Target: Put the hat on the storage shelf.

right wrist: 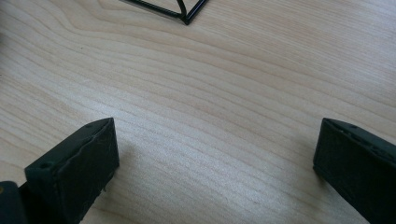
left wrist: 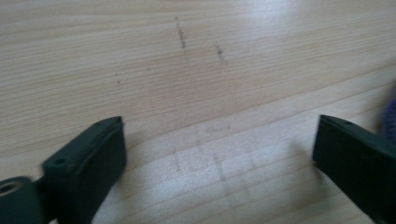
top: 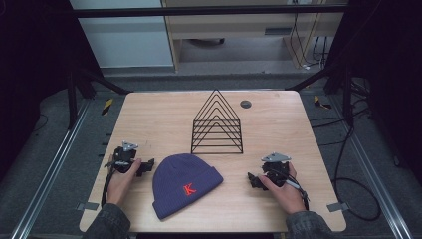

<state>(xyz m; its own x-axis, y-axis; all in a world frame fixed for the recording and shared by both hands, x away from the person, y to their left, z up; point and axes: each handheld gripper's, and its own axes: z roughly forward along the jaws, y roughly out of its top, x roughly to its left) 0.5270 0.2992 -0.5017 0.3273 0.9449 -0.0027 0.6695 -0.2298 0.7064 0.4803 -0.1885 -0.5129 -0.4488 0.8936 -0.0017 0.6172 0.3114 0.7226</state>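
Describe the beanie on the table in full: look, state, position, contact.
The beanie is a dark purple-blue ribbed knit with a folded cuff bearing a red letter K. It lies flat on the wooden table near the front edge, crown toward the left gripper, in front of the black wire rack. Nothing grips it.

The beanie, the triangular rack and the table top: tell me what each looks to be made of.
Beanie: knitted yarn, likely wool or acrylic, matte purple; fine ribbing, a folded cuff and a stitched red K show.
Triangular rack: thin metal wire, it seems, with a black finish; the slim rods keep straight, nested triangle shapes.
Table top: wood or wood-look laminate, pale with a slight sheen; grain lines run across it in the gripper views.
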